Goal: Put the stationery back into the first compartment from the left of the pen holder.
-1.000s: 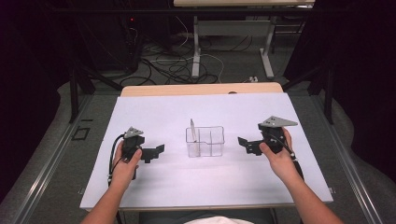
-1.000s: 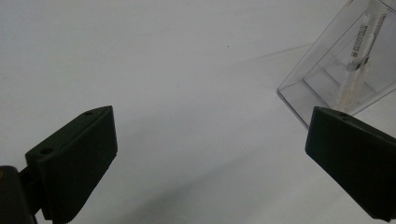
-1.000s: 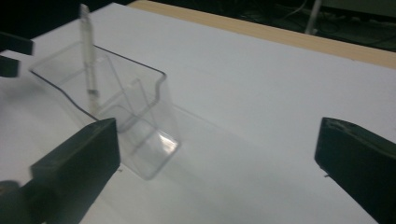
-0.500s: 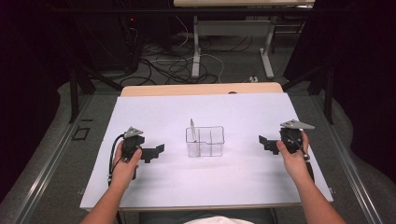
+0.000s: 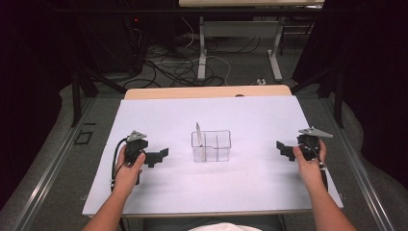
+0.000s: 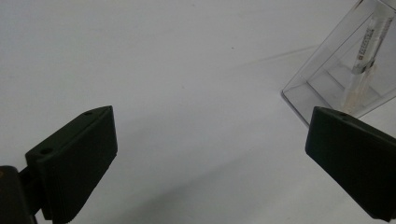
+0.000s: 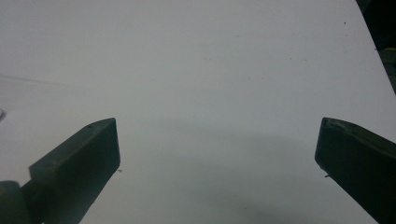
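standing upright, clear divided box (image 5: 211, 146), thin tube (image 5: 199, 139) inside; both grippers (image 5: 161, 155) (image 5: 284, 148) gaping, empty

Clear glossy plastic box (image 5: 211, 146) (smooth walls) on matt white table (image 5: 250, 120).

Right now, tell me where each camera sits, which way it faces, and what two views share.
High view: fixed above the person's side, facing forward and down on the white table; both forearms, left gripper and right gripper show.
Left gripper view: rides the left gripper, facing along its open black jaws across the table.
Right gripper view: rides the right gripper, facing bare tabletop between open jaws.
Shared: high and left gripper views both show the clear plastic divided box holding a slim white pen.
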### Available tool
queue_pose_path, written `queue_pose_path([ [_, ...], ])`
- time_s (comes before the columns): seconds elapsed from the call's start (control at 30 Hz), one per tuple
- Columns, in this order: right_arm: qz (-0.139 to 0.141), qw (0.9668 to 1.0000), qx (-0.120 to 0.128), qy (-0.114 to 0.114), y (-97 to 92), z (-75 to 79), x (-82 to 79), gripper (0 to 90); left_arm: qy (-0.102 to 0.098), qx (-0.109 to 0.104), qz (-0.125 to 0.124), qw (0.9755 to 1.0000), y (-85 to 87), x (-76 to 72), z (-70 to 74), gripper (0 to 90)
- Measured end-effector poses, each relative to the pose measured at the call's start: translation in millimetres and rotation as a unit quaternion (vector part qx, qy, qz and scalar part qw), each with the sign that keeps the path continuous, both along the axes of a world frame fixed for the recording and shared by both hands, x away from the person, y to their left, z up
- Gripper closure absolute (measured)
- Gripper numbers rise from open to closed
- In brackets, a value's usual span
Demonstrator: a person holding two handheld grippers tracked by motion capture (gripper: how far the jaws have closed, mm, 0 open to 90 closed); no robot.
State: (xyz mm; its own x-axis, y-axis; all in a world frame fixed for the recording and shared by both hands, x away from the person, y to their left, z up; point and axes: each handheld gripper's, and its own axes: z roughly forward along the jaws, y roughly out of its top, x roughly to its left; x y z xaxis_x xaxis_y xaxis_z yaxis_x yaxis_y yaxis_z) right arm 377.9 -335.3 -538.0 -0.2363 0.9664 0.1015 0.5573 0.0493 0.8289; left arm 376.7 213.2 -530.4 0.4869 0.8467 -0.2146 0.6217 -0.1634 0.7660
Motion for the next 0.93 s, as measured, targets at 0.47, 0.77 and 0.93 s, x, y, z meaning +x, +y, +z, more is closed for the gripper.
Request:
queue_pose_path([
  [0.47, -0.013, 0.9997, 0.009, 0.017, -1.2, -8.7, 3.7, 0.0, 0.002, 0.0, 0.005, 1.0, 0.9, 0.7, -1.0, 2.4],
  [0.77, -0.007, 0.9998, 0.005, 0.017, 2.5, -9.4, 5.4, 0.0, 0.005, 0.001, 0.009, 0.9999, 4.0, 1.6, -1.8, 2.4],
  [0.93, -0.008, 0.9998, 0.003, 0.018, 2.0, -10.5, 6.1, 0.0, 0.004, -0.002, 0.01, 0.9999, 4.3, 1.1, -1.6, 2.4],
])
